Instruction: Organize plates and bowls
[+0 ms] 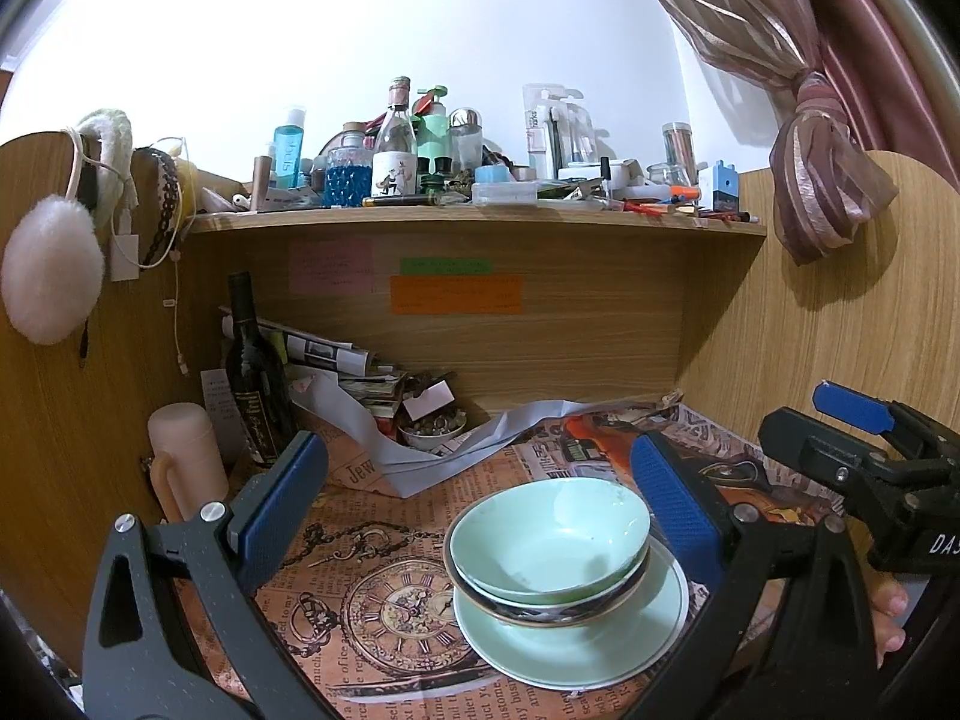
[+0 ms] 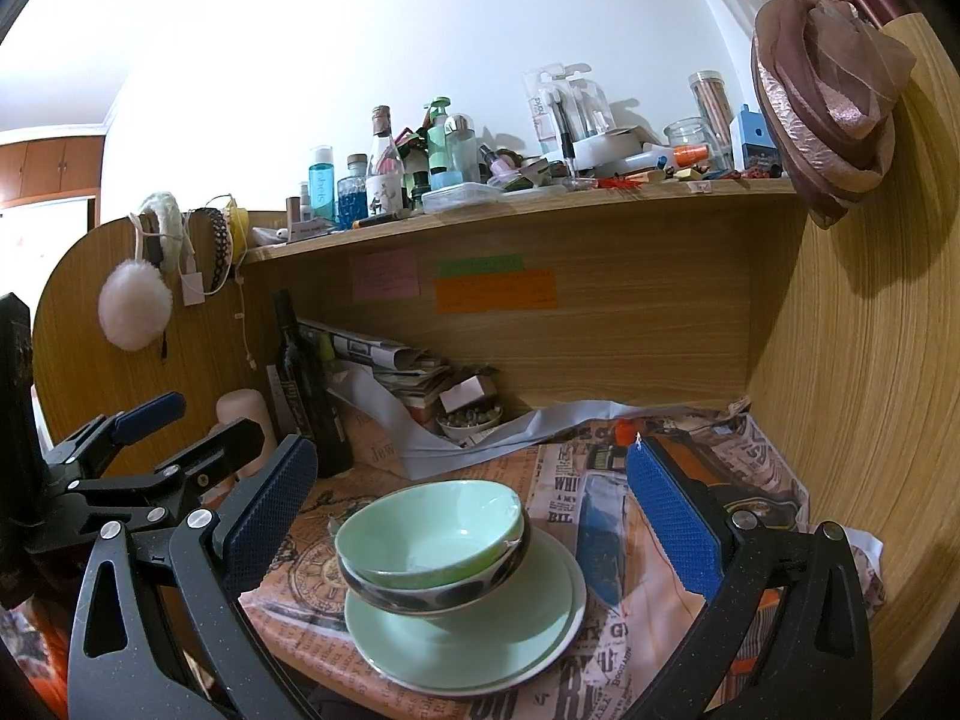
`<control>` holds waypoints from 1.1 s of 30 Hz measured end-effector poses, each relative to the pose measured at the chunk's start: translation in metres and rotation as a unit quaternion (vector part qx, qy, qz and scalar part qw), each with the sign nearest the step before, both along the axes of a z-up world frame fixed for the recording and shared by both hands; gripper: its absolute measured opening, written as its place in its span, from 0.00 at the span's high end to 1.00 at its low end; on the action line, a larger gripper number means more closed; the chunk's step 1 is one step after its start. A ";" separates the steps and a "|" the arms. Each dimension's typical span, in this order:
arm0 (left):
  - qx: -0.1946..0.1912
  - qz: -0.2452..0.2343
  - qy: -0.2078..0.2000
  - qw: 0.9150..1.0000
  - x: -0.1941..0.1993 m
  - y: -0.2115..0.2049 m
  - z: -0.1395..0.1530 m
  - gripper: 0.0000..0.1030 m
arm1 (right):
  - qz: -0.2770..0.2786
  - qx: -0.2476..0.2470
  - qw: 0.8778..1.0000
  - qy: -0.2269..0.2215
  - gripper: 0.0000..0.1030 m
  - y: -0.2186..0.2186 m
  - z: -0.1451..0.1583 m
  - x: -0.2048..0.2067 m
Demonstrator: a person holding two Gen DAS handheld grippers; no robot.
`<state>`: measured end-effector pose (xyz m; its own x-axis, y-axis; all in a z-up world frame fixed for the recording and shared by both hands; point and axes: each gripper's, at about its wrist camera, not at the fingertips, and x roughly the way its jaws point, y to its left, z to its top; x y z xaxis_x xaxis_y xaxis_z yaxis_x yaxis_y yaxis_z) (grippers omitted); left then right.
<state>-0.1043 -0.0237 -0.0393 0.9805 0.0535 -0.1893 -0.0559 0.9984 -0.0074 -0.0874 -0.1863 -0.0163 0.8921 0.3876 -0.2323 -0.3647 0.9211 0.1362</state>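
A pale green bowl (image 1: 549,540) sits nested in a dark patterned bowl (image 1: 540,606), and both stand on a pale green plate (image 1: 576,642) on the newspaper-covered desk. The stack also shows in the right wrist view: green bowl (image 2: 429,531), dark bowl (image 2: 444,591), plate (image 2: 468,636). My left gripper (image 1: 480,498) is open and empty, its blue pads either side of the stack and above it. My right gripper (image 2: 474,510) is open and empty, also straddling the stack. Each gripper shows in the other's view: the right gripper (image 1: 864,420) and the left gripper (image 2: 180,426).
A dark wine bottle (image 1: 255,372), a beige cylinder (image 1: 183,456), stacked papers (image 1: 354,372) and a small bowl of trinkets (image 1: 432,426) crowd the back left. A cluttered shelf (image 1: 480,219) hangs overhead. Wooden side panels (image 1: 840,330) close in both sides.
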 end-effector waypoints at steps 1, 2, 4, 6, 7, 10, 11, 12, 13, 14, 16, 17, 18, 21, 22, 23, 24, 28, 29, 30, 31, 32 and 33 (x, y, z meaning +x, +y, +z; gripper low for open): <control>0.000 0.000 0.000 1.000 0.000 0.000 0.000 0.00 | 0.000 0.000 1.000 0.000 0.00 0.000 0.000 0.000; 0.000 0.000 0.000 1.000 0.001 0.000 0.000 0.00 | 0.000 0.000 1.000 0.000 0.00 0.000 0.000 0.000; 0.000 -0.001 0.000 1.000 0.000 0.001 0.000 0.00 | 0.001 0.000 1.000 0.000 0.00 -0.001 0.000 0.000; 0.000 0.000 0.000 1.000 0.000 0.001 -0.001 0.00 | 0.001 0.000 1.000 0.000 0.00 -0.001 0.000 0.001; 0.000 0.000 0.000 1.000 0.000 0.001 -0.001 0.00 | 0.001 0.000 1.000 -0.001 0.00 -0.001 0.000 0.001; -0.001 -0.003 0.002 1.000 0.000 0.001 -0.001 0.00 | 0.002 0.000 1.000 0.000 0.00 -0.001 0.000 0.001; -0.001 -0.004 0.002 1.000 0.001 0.002 -0.001 0.00 | 0.001 0.000 1.000 0.000 0.00 -0.001 0.000 0.001; -0.002 -0.004 0.002 1.000 0.001 0.002 -0.001 0.00 | 0.001 0.000 1.000 0.000 0.00 -0.001 0.000 0.001; -0.002 -0.004 0.002 1.000 0.002 0.002 -0.001 0.00 | 0.002 0.000 1.000 0.000 0.00 -0.002 0.000 0.001; -0.002 -0.004 0.002 1.000 0.002 0.002 -0.002 0.00 | 0.002 0.001 1.000 0.000 0.00 -0.002 0.000 0.001; -0.002 -0.005 0.002 1.000 0.002 0.002 -0.002 0.00 | 0.002 0.001 1.000 0.000 0.00 -0.001 0.000 0.001; -0.002 -0.005 0.002 1.000 0.002 0.003 -0.002 0.00 | 0.002 0.000 1.000 0.000 0.00 -0.001 0.000 0.001; -0.002 -0.005 0.002 1.000 0.002 0.003 -0.002 0.00 | 0.002 0.000 1.000 0.000 0.00 -0.001 0.000 0.001; -0.002 -0.005 0.003 1.000 0.003 0.002 -0.002 0.00 | 0.000 0.000 1.000 0.000 0.00 0.000 0.000 0.000; -0.002 -0.005 0.002 1.000 0.002 0.002 -0.002 0.00 | -0.001 0.000 1.000 0.000 0.00 0.001 0.000 0.000; -0.002 -0.004 0.002 1.000 0.002 0.002 -0.001 0.00 | 0.000 0.000 1.000 0.000 0.00 0.001 0.000 0.000; -0.002 -0.003 0.002 1.000 0.002 0.001 -0.001 0.00 | 0.000 0.001 1.000 0.000 0.00 0.001 0.000 0.000; -0.002 -0.003 0.003 1.000 0.002 0.001 -0.002 0.00 | 0.000 0.001 1.000 0.001 0.00 0.000 0.000 0.000; -0.003 -0.005 0.003 1.000 0.003 0.001 -0.002 0.00 | 0.001 0.001 1.000 0.000 0.00 0.000 0.000 0.000; -0.004 -0.007 0.003 1.000 0.003 0.001 -0.002 0.00 | 0.001 0.001 1.000 0.000 0.00 0.000 0.000 0.000; -0.005 -0.009 0.003 1.000 0.003 0.001 -0.003 0.00 | 0.001 0.000 1.000 0.000 0.00 -0.001 0.000 0.001; -0.006 -0.012 0.003 1.000 0.004 0.001 -0.003 0.00 | 0.002 0.000 1.000 0.000 0.00 -0.001 0.000 0.001; -0.007 -0.014 0.003 1.000 0.004 0.001 -0.003 0.00 | 0.002 0.001 1.000 0.000 0.00 -0.001 0.000 0.001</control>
